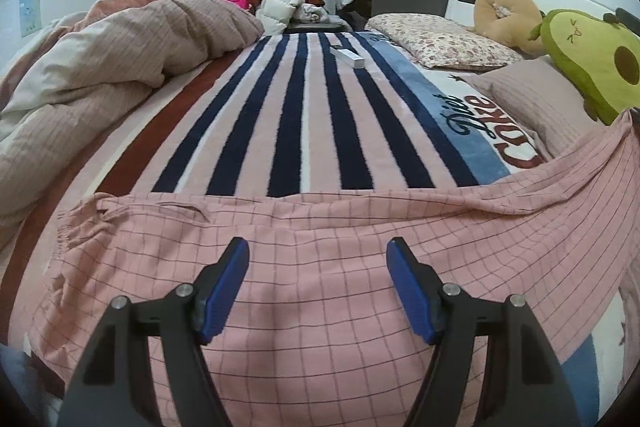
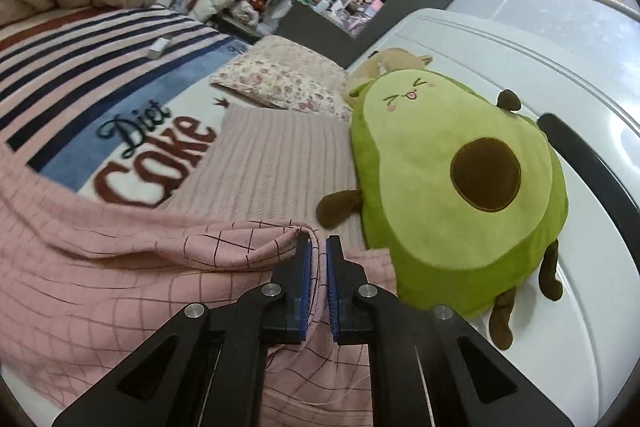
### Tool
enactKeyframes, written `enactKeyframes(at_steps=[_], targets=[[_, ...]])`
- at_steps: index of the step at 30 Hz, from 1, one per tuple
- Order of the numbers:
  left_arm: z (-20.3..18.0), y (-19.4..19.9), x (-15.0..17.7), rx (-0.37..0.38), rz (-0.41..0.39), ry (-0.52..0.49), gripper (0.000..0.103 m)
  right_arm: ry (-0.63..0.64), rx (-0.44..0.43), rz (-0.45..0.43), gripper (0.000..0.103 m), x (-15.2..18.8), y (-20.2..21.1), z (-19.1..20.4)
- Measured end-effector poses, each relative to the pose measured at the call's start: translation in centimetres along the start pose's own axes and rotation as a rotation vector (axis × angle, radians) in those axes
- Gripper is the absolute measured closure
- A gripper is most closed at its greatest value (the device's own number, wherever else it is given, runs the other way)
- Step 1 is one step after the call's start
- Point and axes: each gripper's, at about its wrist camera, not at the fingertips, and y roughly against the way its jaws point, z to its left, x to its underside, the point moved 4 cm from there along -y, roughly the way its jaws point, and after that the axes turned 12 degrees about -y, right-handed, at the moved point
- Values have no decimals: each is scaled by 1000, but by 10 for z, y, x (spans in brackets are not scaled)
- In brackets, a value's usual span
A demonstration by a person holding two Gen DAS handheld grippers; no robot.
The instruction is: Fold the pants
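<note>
Pink pants with a thin dark grid (image 1: pixel 320 239) lie spread across the striped blanket on the bed. My left gripper (image 1: pixel 318 259) hovers open over their middle, blue pads wide apart and nothing between them. In the right wrist view the pants (image 2: pixel 100 275) rise to a bunched fold. My right gripper (image 2: pixel 318 247) is shut on that fold of the pants, which is lifted off the bed beside the avocado plush (image 2: pixel 460 195). In the left wrist view the cloth climbs toward the right edge, where it is held up.
A striped Diet Coke blanket (image 1: pixel 304 115) covers the bed. A crumpled duvet (image 1: pixel 100 67) is piled at the left. Pillows (image 1: pixel 440 39), a tan plush (image 1: pixel 508 15) and the avocado plush (image 1: pixel 592 67) lie against the white headboard (image 2: pixel 500 47). A small white box (image 1: pixel 348 57) rests on the blanket.
</note>
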Motion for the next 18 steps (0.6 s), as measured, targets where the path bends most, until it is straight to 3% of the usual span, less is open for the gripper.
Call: enactKeyframes(at_steps=[3,5,7,12,16,18], targets=[[7,-2,2,-12,9,25,36,12,56,33,101,-4,-19,-2],[11,-3,3,-18,13,33,36,26,28,96,95,1,-34,2],[11,-4,3,-25,12,32,36,29,13,124,60,9,-38,6],[10,-5,4,-22,14,30,36,32,-3,25,30,12,-1,8],[6,-2,5,-13,7,20,36,30,-103,113,29,33,16,10],[5,-2,5,-10,6,17,36,43,-94,152,29,46,15,9]])
